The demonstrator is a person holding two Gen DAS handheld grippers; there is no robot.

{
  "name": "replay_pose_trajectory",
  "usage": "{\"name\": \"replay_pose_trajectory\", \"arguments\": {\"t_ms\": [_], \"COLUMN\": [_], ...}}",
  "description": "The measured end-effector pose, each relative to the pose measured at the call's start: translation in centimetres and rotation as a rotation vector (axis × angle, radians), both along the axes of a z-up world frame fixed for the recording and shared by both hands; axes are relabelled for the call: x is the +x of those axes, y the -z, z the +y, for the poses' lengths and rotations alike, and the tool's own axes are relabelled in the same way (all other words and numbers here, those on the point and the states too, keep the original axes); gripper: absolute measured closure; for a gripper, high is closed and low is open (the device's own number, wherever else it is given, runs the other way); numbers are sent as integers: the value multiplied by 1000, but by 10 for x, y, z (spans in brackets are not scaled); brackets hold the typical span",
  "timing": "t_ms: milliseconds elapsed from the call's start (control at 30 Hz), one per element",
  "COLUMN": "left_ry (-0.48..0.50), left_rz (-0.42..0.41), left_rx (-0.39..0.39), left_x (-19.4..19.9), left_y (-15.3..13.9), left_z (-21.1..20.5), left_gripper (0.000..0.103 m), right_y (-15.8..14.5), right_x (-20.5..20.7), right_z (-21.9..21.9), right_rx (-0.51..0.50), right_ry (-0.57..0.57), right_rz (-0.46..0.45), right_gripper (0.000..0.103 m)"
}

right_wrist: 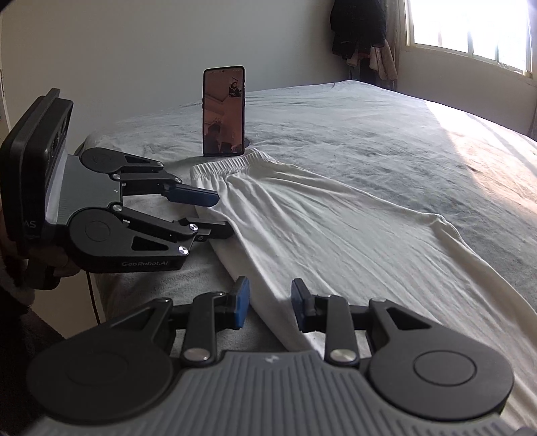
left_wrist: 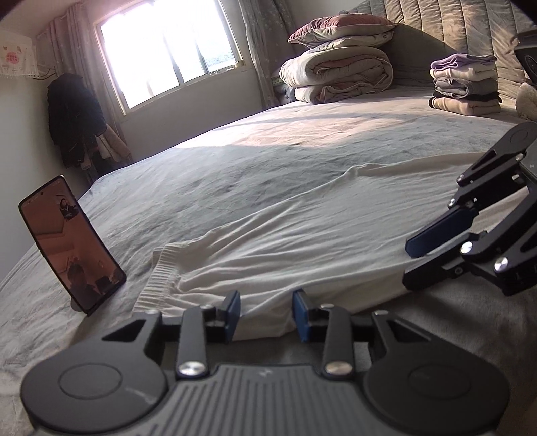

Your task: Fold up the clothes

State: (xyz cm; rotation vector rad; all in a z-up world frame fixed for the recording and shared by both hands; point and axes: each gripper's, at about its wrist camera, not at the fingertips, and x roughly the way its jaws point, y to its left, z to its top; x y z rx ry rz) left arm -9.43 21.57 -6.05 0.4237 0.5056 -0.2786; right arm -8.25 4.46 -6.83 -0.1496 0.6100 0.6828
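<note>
Blue-padded fingertips of the left gripper (left_wrist: 265,313) stand a narrow gap apart at the near edge of the white trousers (left_wrist: 285,234); a fold of that edge lies between the pads, but whether they press on it I cannot tell. White trousers lie flat and lengthwise on the grey bedsheet (left_wrist: 201,187), the ribbed waistband (right_wrist: 228,166) toward the upright phone (right_wrist: 224,112), the legs running off toward the right of the right wrist view. Along the same near hem sits the right gripper (right_wrist: 270,303), its jaws also narrowly parted with the cloth's edge lying between the pads, grip uncertain. Both tools sit close to the bed's front edge, side by side and apart. Beyond the trousers the sheet stretches bare and wide up to a sunlit patch. At the far end a stack of folded clothes (left_wrist: 465,85) and a rolled quilt (left_wrist: 339,75) under a pillow (left_wrist: 342,30) rest against the padded headboard (left_wrist: 453,26). Behind them is a bright window (left_wrist: 167,50).
</note>
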Motion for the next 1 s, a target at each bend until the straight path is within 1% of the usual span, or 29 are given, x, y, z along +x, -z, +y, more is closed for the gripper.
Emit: {"name": "replay_pose_trajectory", "arguments": {"t_ms": [67, 100, 133, 167, 200, 233, 267, 433, 567, 633, 667, 700, 733, 767, 800, 867, 900, 933, 1000], "left_ry": [-6, -9, -12, -12, -10, -8, -6, 0, 2, 9, 13, 21, 31, 38, 40, 45, 54, 65, 94], "left_rz": [0, 0, 0, 2, 5, 7, 7, 17, 74, 95, 104, 112, 114, 109, 95, 75, 73, 74, 79], "left_rx": [13, 20, 26, 27, 24, 22, 18, -16, 7, 10, -5, -40, -85, -125, -171, -254, -290, -309, -301], "left_x": [0, -1, -1, -2, -3, -5, -7, -16, -13, -13, -13, -13, -13, -13, -14, -12, -11, -9, -6], "left_y": [0, -1, -1, -2, -3, -3, -5, -13, -7, -6, -9, -13, -18, -23, -30, -39, -42, -44, -44], "left_z": [0, 0, 0, 1, 3, 4, 6, 14, 15, 16, 18, 21, 25, 28, 30, 32, 30, 26, 12], "left_gripper": [94, 97, 101, 102, 102, 102, 102, 102, 102, 102, 101, 99, 99, 96, 95, 86, 83, 80, 77], "right_y": [1, 1, 2, 2, 2, 2, 2, -6, 3, 8, 9, 8, 7, 5, 3, -1, -3, -5, -7], "right_x": [3, 4, 6, 7, 8, 8, 8, 0, 2, 2, 2, 2, 2, 2, 1, -2, -4, -6, -10], "right_z": [5, 5, 6, 6, 6, 6, 5, 3, 7, 9, 10, 10, 9, 7, 5, -2, -7, -13, -26], "right_rx": [-13, -17, -19, -20, -21, -17, -9, 33, 28, 25, 25, 31, 40, 52, 63, 69, 68, 67, 64], "right_ry": [18, 27, 34, 39, 44, 44, 43, 28, 31, 28, 27, 24, 21, 15, 11, 6, 8, 15, 33], "right_rz": [-8, -10, -10, -6, -2, 5, 13, 31, 68, 71, 69, 74, 82, 94, 102, 104, 101, 98, 93], "right_gripper": [74, 75, 80, 89, 93, 99, 101, 101, 101, 101, 101, 101, 96, 88, 88, 87, 87, 87, 85]}}
